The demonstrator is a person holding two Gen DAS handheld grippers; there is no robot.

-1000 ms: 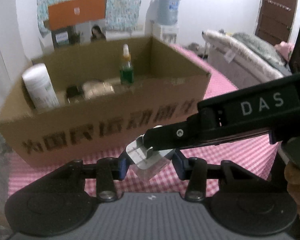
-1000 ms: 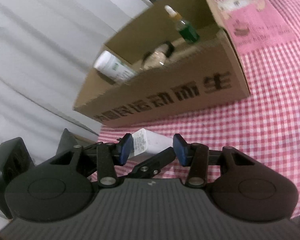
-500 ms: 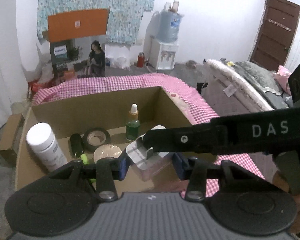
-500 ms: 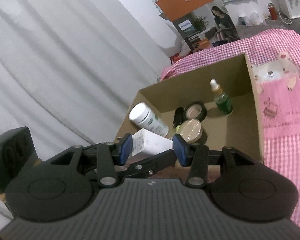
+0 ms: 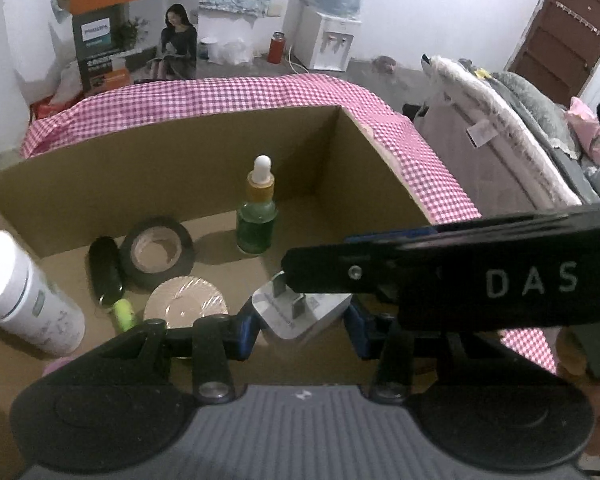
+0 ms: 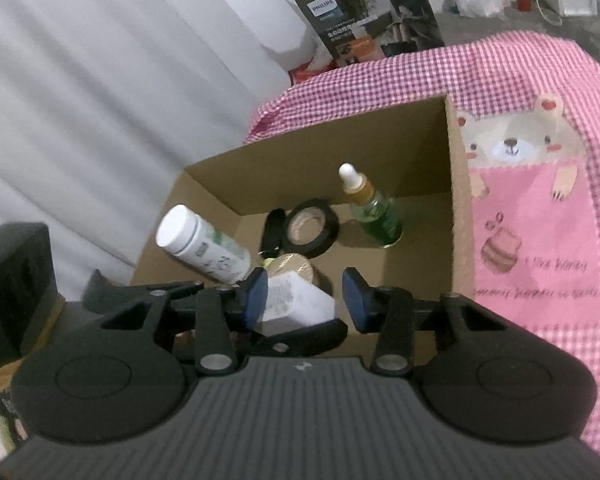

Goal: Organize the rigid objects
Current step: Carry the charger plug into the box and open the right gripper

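White plastic, a plug adapter (image 5: 300,312), sits between our left tongs (image 5: 302,326), prongs up; the pads look slack around it, so we cannot tell whether it is gripped, above the cardboard box (image 5: 172,168) near its front wall.

From the right wrist, our right tongs (image 6: 302,298) gape wide, one pad touching the adapter (image 6: 296,300).

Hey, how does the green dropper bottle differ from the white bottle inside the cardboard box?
The green dropper bottle stands upright near the back wall; the white bottle is at the box's left end and looks tilted in the right wrist view. The dropper bottle is see-through green with a yellowish collar and white bulb; the white bottle is opaque, printed, and clearly bigger. Both sit inside the cardboard box.
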